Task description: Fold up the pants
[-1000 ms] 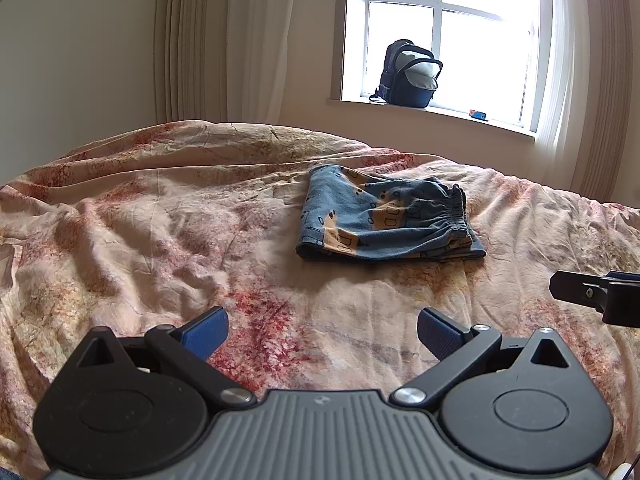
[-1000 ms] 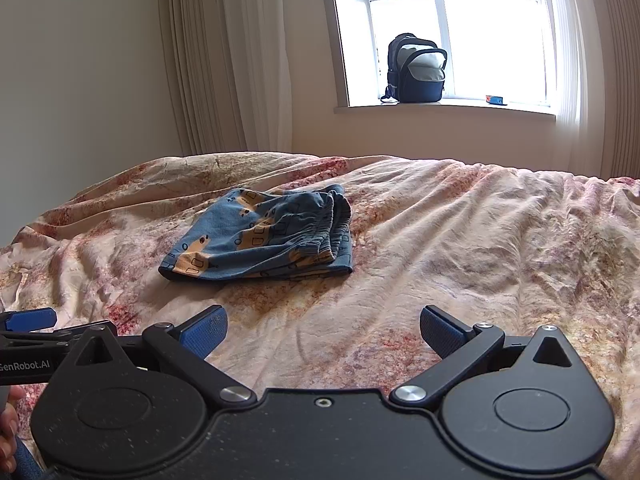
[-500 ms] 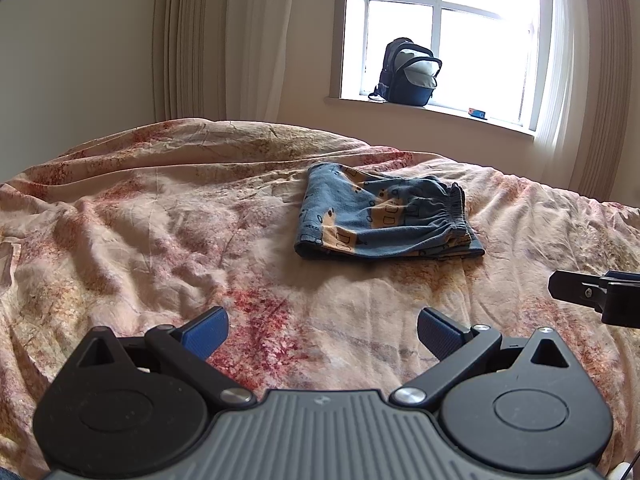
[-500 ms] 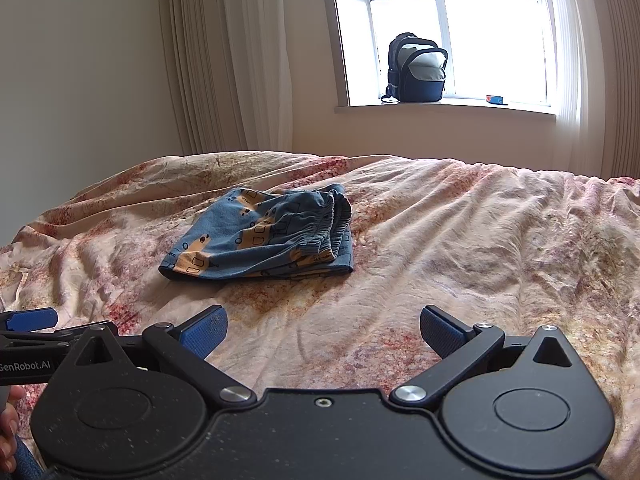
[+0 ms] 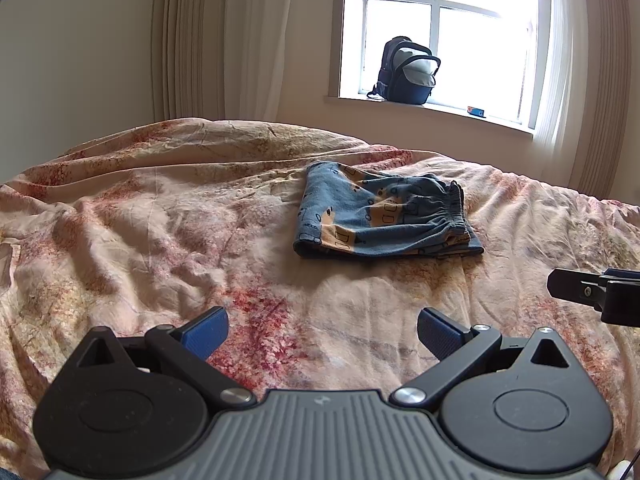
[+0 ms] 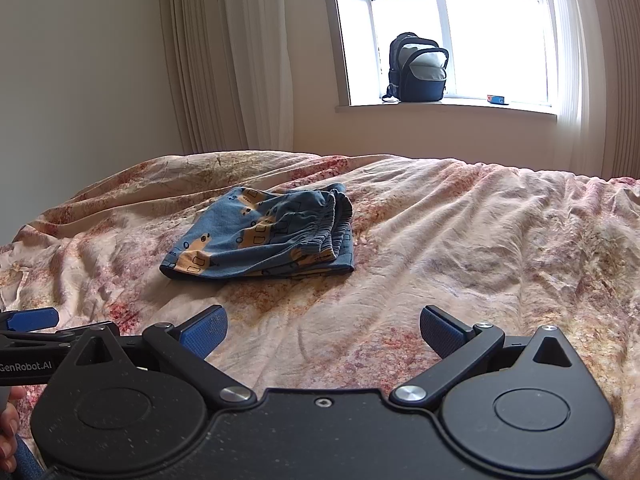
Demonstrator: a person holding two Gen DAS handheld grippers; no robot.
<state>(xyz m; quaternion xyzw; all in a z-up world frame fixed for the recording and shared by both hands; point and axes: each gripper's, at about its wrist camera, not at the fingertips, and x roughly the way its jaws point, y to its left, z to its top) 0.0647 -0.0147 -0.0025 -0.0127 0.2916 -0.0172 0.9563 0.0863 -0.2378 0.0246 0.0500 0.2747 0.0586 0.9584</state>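
The blue patterned pants (image 5: 380, 216) lie folded into a small stack on the bed, elastic waistband at the right side; they also show in the right wrist view (image 6: 268, 236). My left gripper (image 5: 322, 330) is open and empty, held above the bedspread well short of the pants. My right gripper (image 6: 322, 330) is open and empty too, near the bed's front, with the pants ahead to its left. The right gripper's edge shows at the right of the left wrist view (image 5: 596, 288); the left gripper shows at the left of the right wrist view (image 6: 32, 320).
The bed is covered by a wrinkled pink and beige floral spread (image 5: 160, 232). A dark backpack (image 5: 408, 72) and a small blue item (image 5: 476, 111) sit on the windowsill behind the bed. Curtains (image 6: 224, 60) hang at the left of the window.
Both grippers stay open and empty. The left wrist view has shifted slightly, so the pants sit a little higher in it; the right view is nearly unchanged.
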